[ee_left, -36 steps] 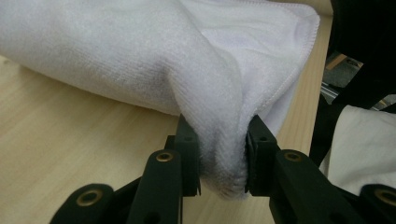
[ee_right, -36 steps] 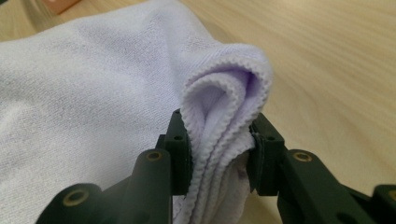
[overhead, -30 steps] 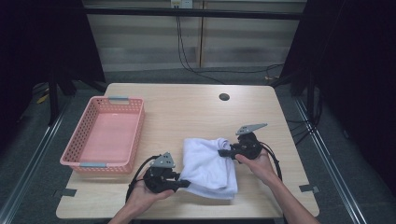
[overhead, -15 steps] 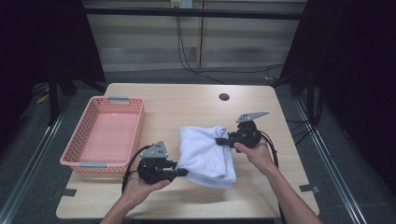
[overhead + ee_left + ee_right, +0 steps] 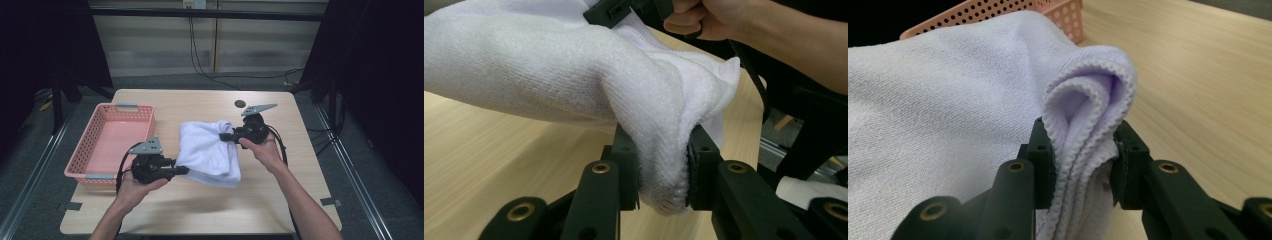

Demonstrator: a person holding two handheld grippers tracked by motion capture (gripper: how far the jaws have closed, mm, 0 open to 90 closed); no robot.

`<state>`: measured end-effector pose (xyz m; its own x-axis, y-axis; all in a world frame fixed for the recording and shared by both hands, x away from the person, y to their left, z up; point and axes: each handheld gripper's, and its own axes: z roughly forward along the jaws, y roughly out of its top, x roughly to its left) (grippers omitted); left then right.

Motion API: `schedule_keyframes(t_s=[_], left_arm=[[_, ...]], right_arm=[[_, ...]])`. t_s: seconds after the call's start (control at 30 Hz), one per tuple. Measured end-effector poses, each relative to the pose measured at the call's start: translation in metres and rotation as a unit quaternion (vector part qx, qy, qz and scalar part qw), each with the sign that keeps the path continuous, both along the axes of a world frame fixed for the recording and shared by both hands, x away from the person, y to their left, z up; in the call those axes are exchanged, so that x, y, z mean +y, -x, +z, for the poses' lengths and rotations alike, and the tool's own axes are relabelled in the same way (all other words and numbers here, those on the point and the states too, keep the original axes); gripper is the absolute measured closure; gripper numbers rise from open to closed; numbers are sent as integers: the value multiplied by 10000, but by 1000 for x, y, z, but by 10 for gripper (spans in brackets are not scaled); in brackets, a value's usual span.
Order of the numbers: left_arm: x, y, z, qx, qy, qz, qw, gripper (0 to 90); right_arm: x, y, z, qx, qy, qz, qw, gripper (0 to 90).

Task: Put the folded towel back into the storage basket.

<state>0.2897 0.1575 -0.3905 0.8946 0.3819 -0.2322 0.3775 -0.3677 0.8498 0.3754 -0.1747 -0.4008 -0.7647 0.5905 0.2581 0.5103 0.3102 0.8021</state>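
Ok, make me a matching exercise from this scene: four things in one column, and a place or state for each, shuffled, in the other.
Things:
1. towel
2. basket
3. left gripper
4. right gripper

Places or states:
A. pink, at the table's left side
B. clamped on the towel's near corner
C. white, folded, held between both grippers
D. clamped on the towel's far edge

Pairs: 1-C, 2-A, 3-B, 4-D
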Motion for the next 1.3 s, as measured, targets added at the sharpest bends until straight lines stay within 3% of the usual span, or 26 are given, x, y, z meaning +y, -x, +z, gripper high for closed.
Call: schedule_keyframes(t_s=[0.2, 0.3, 0.7, 0.9, 1.0, 1.13, 1.3], left_arm=[[26, -5, 2, 11, 64, 333, 9994, 723], [42, -5, 2, 27, 116, 455, 9989, 724], [82, -5, 5, 74, 154, 959, 9952, 730], [108, -7, 12, 38, 261, 1254, 9918, 730], [120, -11, 15, 29, 569, 1395, 9886, 730], [133, -11, 17, -5, 626, 1522, 9864, 730], [153, -10, 20, 24, 513, 1701, 9841, 730]], right_arm=[[25, -19, 6, -55, -67, 131, 9999, 675], [38, -23, 4, -43, -226, 198, 9995, 675], [84, -38, 14, -64, -239, 358, 9991, 676], [113, -52, 23, -25, -224, 470, 9986, 676], [125, -57, 32, -35, -198, 488, 9986, 676], [139, -63, 39, -18, -166, 517, 9985, 676], [159, -70, 46, -45, -158, 630, 9979, 677]])
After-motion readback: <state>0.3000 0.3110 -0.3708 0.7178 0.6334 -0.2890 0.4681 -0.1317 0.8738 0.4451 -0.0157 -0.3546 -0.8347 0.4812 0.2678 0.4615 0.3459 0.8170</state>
